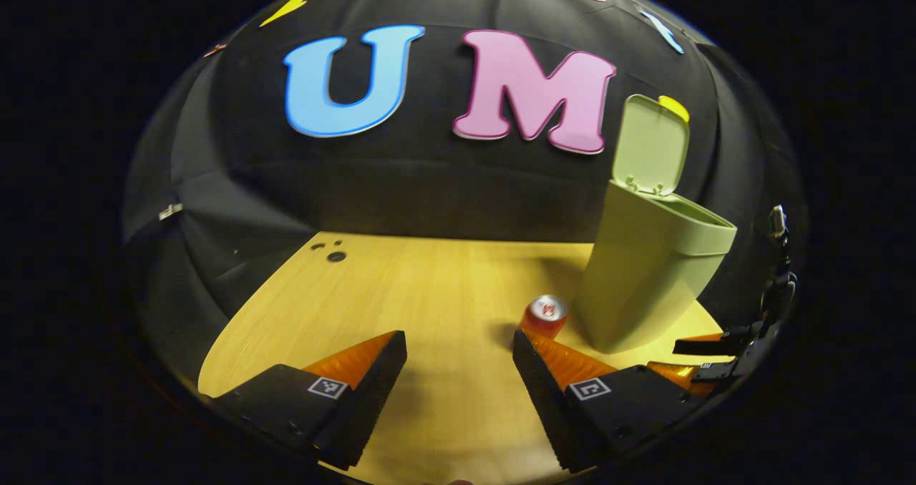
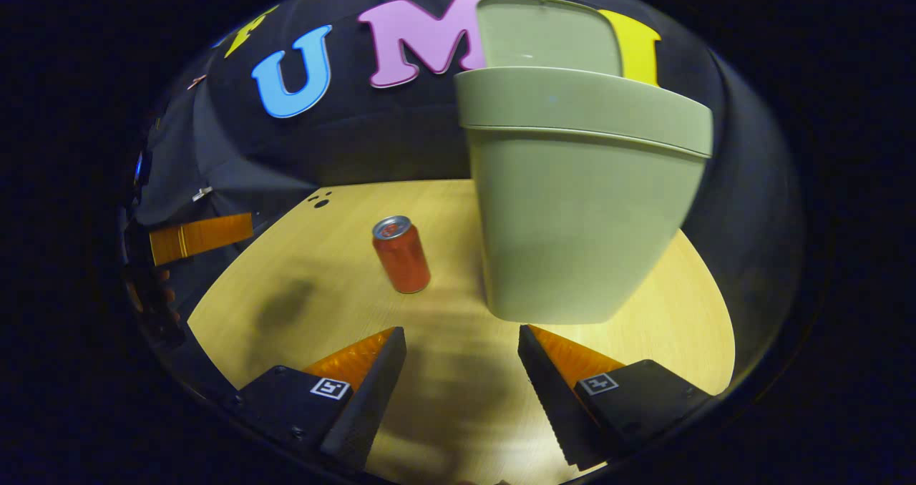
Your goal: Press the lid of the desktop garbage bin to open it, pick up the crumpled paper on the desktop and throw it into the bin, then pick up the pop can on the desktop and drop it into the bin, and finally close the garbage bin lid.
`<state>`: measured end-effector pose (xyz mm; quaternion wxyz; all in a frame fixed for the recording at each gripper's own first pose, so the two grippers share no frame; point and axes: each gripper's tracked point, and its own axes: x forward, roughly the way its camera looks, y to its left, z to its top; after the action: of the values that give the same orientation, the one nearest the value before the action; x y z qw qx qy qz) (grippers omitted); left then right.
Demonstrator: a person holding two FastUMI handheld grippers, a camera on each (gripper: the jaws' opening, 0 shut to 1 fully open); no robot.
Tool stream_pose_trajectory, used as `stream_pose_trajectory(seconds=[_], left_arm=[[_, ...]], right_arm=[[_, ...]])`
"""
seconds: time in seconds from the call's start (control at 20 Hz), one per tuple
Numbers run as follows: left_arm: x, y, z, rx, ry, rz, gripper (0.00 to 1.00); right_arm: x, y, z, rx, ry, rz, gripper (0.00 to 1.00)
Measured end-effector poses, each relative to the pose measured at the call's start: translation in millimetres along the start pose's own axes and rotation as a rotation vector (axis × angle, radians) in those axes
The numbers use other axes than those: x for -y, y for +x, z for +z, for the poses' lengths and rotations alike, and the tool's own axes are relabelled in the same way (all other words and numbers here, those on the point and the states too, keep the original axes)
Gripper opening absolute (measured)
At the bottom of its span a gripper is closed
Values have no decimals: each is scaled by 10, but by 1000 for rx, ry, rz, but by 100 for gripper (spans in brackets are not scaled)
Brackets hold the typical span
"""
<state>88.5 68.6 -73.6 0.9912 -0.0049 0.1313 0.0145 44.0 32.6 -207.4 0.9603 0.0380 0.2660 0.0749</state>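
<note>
The pale green garbage bin (image 1: 644, 270) stands on the wooden desktop (image 1: 429, 292) with its lid (image 1: 650, 145) flipped up. In the right gripper view the bin (image 2: 572, 220) looms close ahead, its lid (image 2: 547, 31) raised behind the rim. A red pop can (image 1: 545, 315) stands upright beside the bin's left side; it sits just beyond the right finger of my left gripper (image 1: 458, 360), which is open and holds nothing. My right gripper (image 2: 461, 360) is open too, low over the desktop, with the can (image 2: 401, 255) ahead to its left and the bin ahead to its right.
The other gripper (image 1: 715, 356) shows at the far right of the left gripper view, near the bin's base. A finger of the other gripper (image 2: 200, 236) shows at the left edge of the right gripper view. Small dark holes (image 1: 335, 255) mark the desktop's far left corner.
</note>
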Motion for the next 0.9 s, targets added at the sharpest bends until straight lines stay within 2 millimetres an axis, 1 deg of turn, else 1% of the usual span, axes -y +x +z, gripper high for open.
stream_pose_trajectory(seconds=[0.1,0.25,0.45,0.5,0.65,0.8,0.9], left_arm=[[-218,-80,-161,-18,-32,48,96],[-477,-209,-298,-41,-76,107,96],[-725,-271,-501,-73,-152,172,96],[-810,-283,-584,-80,-172,189,96],[-877,-287,-678,-94,-239,216,96],[-971,-283,-823,-118,-282,246,96],[-1035,-266,-870,-130,-303,264,96]], right_arm=[[-171,120,19,5,-32,23,99],[-368,437,119,25,-61,31,99],[-553,778,216,55,-94,46,99],[-587,872,229,57,-105,51,99],[-594,1139,227,48,-112,46,99],[-578,1327,226,36,-123,40,98],[-565,1449,229,31,-131,36,98]])
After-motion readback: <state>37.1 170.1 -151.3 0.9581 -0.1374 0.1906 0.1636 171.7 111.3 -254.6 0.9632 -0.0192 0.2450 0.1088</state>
